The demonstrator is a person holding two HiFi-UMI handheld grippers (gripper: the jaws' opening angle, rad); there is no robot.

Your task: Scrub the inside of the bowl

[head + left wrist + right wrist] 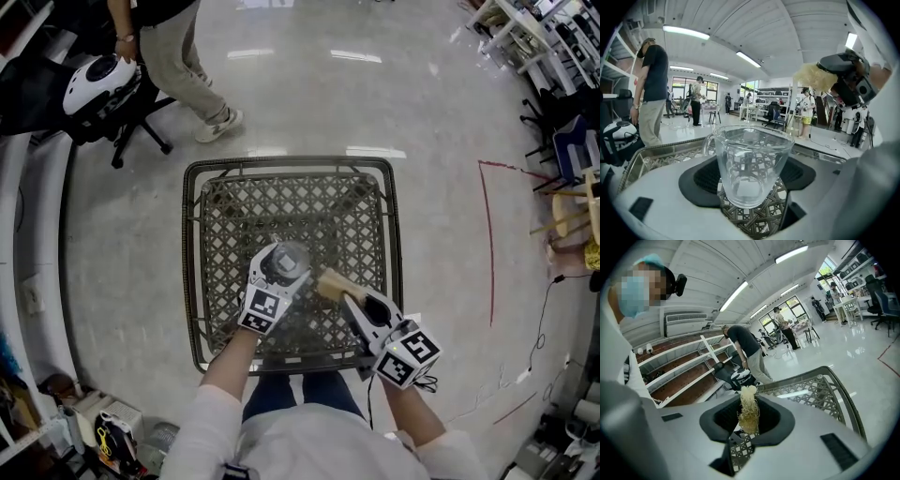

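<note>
A clear glass bowl-like cup [751, 164] with a small handle sits upright between the jaws of my left gripper [752, 187], which is shut on it. In the head view the cup [287, 259] is held over the woven wicker table [220, 272], with my left gripper [277, 267] around it. My right gripper [749, 420] is shut on a pale straw-coloured fibre scrubber [749, 414]. Seen from the head, the scrubber [331, 284] sticks out of my right gripper [349, 298], just right of the cup and outside it. The scrubber [816, 77] also shows above the cup's right.
The wicker table has a raised metal rim [289, 163] on all sides. A person [173, 58] stands beyond its far left corner, beside a black office chair [105, 98] bearing a white helmet. Red tape lines [489, 239] mark the floor on the right.
</note>
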